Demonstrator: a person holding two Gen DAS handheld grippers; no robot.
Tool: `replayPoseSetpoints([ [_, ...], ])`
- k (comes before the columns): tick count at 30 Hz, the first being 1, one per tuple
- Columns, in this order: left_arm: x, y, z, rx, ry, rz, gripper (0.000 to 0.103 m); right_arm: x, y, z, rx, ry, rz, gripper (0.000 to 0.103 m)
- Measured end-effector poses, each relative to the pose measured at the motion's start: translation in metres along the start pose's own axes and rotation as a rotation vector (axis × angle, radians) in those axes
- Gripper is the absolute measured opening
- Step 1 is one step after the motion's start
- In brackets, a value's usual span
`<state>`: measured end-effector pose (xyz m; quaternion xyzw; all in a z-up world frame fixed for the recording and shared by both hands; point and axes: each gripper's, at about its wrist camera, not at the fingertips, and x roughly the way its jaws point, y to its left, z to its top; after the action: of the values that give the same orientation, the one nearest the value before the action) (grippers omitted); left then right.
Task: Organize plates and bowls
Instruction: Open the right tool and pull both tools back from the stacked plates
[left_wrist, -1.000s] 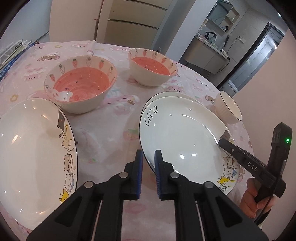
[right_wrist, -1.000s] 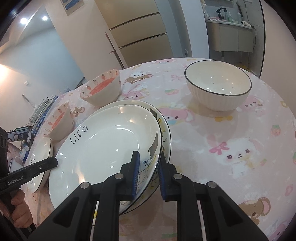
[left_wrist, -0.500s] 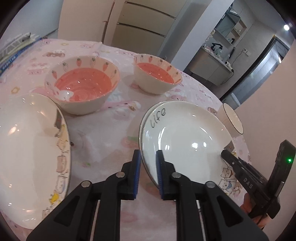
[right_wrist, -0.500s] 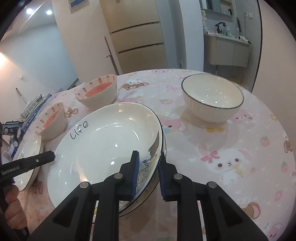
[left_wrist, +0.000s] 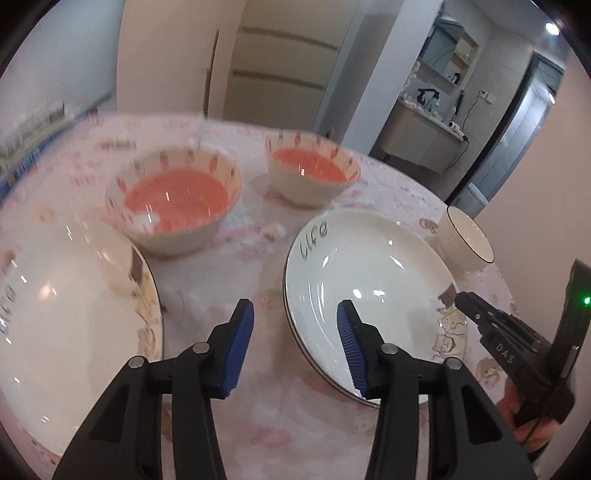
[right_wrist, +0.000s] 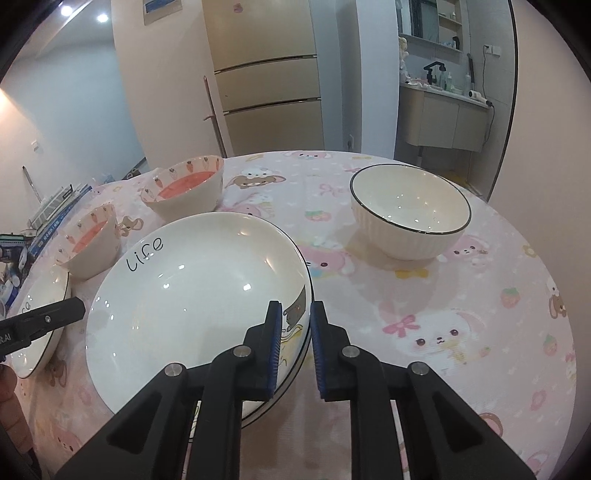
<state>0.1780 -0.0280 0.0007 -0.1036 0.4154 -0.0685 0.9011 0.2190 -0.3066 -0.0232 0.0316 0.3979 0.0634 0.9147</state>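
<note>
The "Life" plate (right_wrist: 192, 295) lies on the pink cartoon tablecloth (right_wrist: 424, 314), stacked on a second plate whose dark rim shows just under its right edge. It serves as the landmark here.

The right gripper (right_wrist: 293, 347) sits at the plate's near right edge. Its blue pads (right_wrist: 274, 347) straddle the rim over the cartoon animals, and the narrow jaws are closing; whether the pads press on the rim cannot be told.

The left gripper (left_wrist: 293, 349) is at the plate's near left edge. Its jaws are opening: one pad hangs over the plate's inside, the other over the cloth to the left, and the rim between them is not pinched.

Beyond the plate stand two strawberry-patterned bowls (right_wrist: 186, 192) with pink insides. To its right, well apart, stands a ribbed white bowl (right_wrist: 410, 214) with a dark rim. To its left lies another large cartoon plate (left_wrist: 66, 317).

A person's hand (left_wrist: 517, 406) holds the right gripper's handle.
</note>
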Motion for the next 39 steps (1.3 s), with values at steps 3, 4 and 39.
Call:
replayPoseSetpoints([
  [3,-0.015,-0.017,-0.003,0.096,-0.117,0.078,0.049,-0.003,0.000,0.001,0.003,-0.015,0.015,0.017],
  [4,-0.018,-0.022,-0.005,0.123,-0.148,0.094,0.053,-0.005,0.000,0.000,0.000,-0.024,0.013,0.017],
  [39,-0.102,0.008,-0.053,0.128,-0.025,0.171,0.082,-0.097,0.069,-0.034,-0.098,-0.079,-0.121,0.073],
])
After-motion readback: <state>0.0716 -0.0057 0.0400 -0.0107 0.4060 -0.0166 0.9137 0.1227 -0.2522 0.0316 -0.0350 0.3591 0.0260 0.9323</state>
